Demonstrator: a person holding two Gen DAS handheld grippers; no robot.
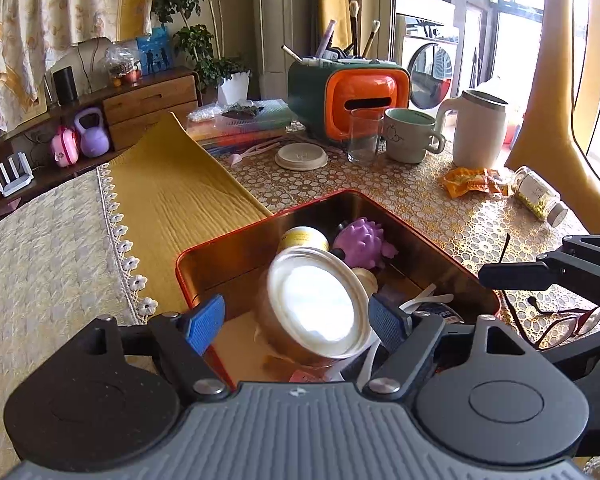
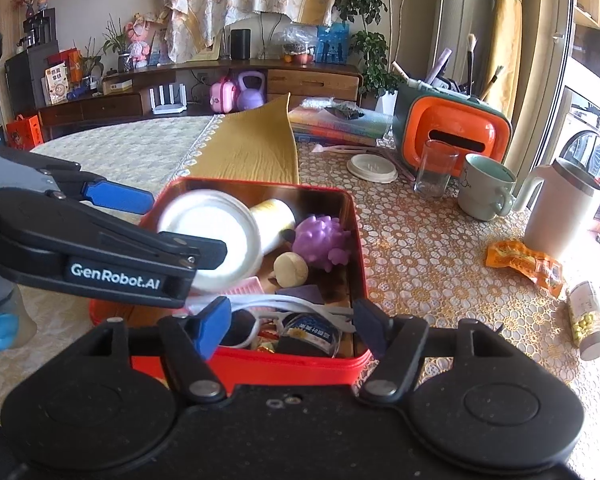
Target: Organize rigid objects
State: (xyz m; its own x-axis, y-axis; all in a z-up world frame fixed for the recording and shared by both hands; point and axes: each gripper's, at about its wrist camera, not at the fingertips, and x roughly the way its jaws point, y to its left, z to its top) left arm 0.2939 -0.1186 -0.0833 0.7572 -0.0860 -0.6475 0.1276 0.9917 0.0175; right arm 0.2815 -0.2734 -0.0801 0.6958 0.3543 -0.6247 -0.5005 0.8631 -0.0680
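Observation:
A red tin (image 1: 204,248) (image 2: 358,240) stands on the patterned tablecloth. It holds a purple spiky ball (image 1: 362,242) (image 2: 320,242), a yellow-labelled bottle (image 1: 302,238), a beige knob (image 2: 290,268) and white-framed sunglasses (image 2: 268,304). My left gripper (image 1: 296,322) (image 2: 186,224) hangs over the tin's left part. A round jar with a white lid (image 1: 312,304) (image 2: 208,228) lies tilted and blurred between its fingers, with a gap at the left pad. My right gripper (image 2: 292,326) stands open above the tin's near edge, with nothing held.
Dark-red glasses (image 1: 568,326) lie on the table right of the tin. Behind the tin stand a glass (image 2: 436,168), a mug (image 2: 486,190), a white jug (image 2: 560,208) and an orange organiser (image 2: 452,136). A snack packet (image 2: 524,264) and a bead bottle (image 2: 586,316) lie at the right.

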